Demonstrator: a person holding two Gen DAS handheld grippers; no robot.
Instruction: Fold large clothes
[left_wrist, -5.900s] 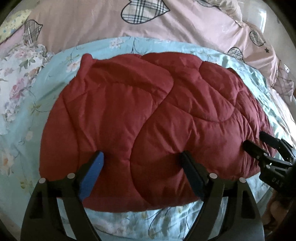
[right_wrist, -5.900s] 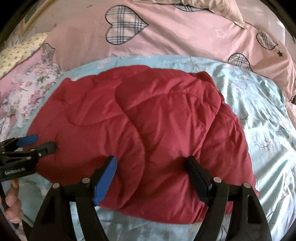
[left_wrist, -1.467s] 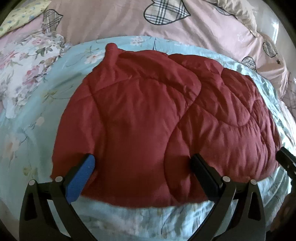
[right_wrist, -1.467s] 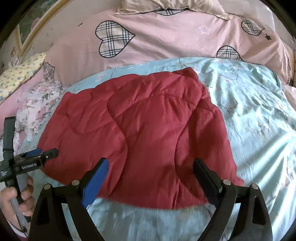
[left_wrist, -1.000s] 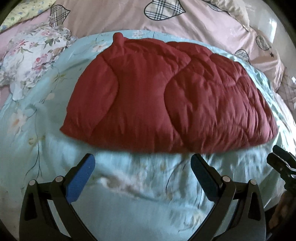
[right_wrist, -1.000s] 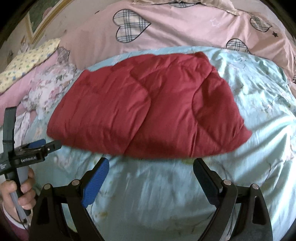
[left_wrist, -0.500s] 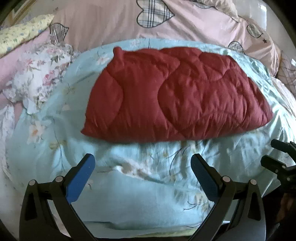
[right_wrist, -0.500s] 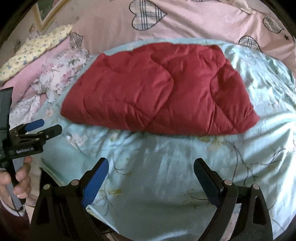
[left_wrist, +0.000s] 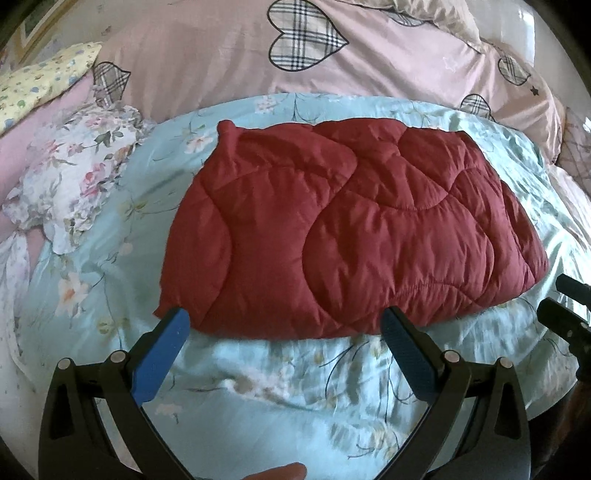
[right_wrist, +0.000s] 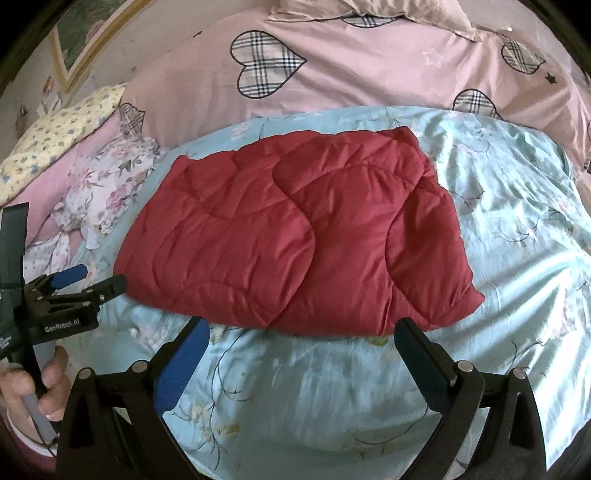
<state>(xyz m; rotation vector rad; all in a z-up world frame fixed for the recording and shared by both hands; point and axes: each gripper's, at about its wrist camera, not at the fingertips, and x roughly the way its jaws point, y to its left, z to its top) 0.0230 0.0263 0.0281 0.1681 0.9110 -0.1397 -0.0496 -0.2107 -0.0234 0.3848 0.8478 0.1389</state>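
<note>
Red quilted garment (left_wrist: 354, 243), long axis crosswise

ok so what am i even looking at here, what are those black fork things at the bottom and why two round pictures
There is no robot here. A person holds a hand-held gripper in each hand, and a wide-angle camera on each one looks forward along its two fingers, hence two round pictures. One view shows the left gripper from behind, the other the right gripper. Both are open and hold nothing; the right one's jaws have just been opening. Ahead of them a folded red quilted garment lies on a light blue floral bedsheet, with a pink heart-print duvet behind. In the right view, the left gripper and the hand holding it show at the edge.
</note>
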